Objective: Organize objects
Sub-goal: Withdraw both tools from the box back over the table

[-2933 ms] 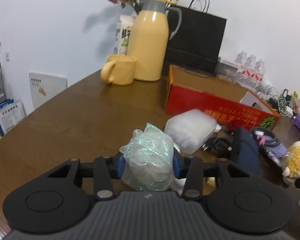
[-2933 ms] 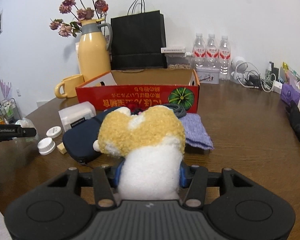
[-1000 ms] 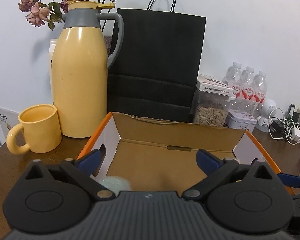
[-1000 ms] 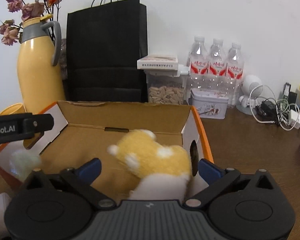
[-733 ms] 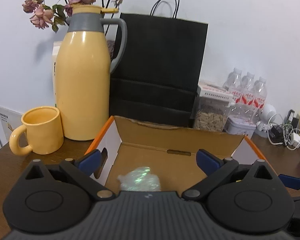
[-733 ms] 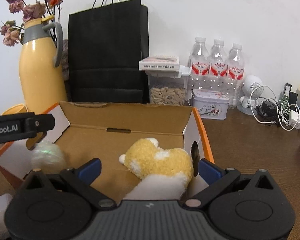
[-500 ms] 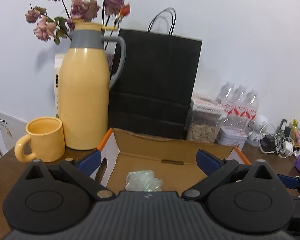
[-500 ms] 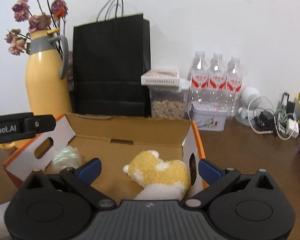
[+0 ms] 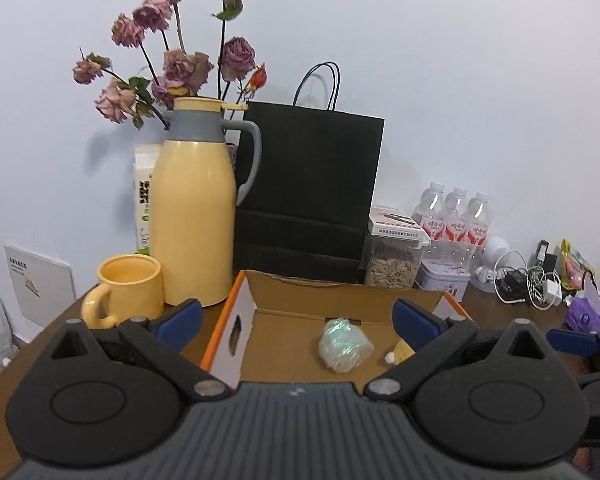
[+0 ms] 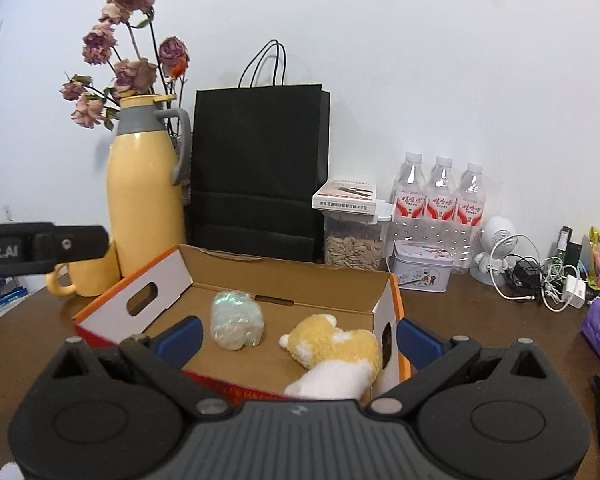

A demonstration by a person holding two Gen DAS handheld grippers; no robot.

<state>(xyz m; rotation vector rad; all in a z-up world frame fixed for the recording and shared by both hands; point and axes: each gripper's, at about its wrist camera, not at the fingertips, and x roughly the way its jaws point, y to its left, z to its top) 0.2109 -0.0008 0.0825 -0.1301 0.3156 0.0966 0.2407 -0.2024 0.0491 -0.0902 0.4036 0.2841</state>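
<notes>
An open cardboard box (image 10: 164,276) with orange edges stands on the brown table; it also shows in the left wrist view (image 9: 236,326). Inside lie a shimmery plastic-wrapped bundle (image 10: 236,320), also in the left wrist view (image 9: 345,345), and a yellow-and-white plush toy (image 10: 332,354) at the box's right end. My left gripper (image 9: 296,318) is open and empty, above the box's near side. My right gripper (image 10: 298,336) is open and empty, above and behind the plush.
A yellow thermos jug (image 9: 194,216) with dried flowers, a yellow mug (image 9: 126,290) and a black paper bag (image 9: 308,196) stand behind the box. A seed jar (image 10: 352,240), a tin (image 10: 420,272), water bottles (image 10: 440,200) and tangled cables (image 10: 548,280) are at the right.
Both grippers carried their items to the box, opened and dropped the bundle and the plush inside. Both have since pulled back and up, open and empty.
</notes>
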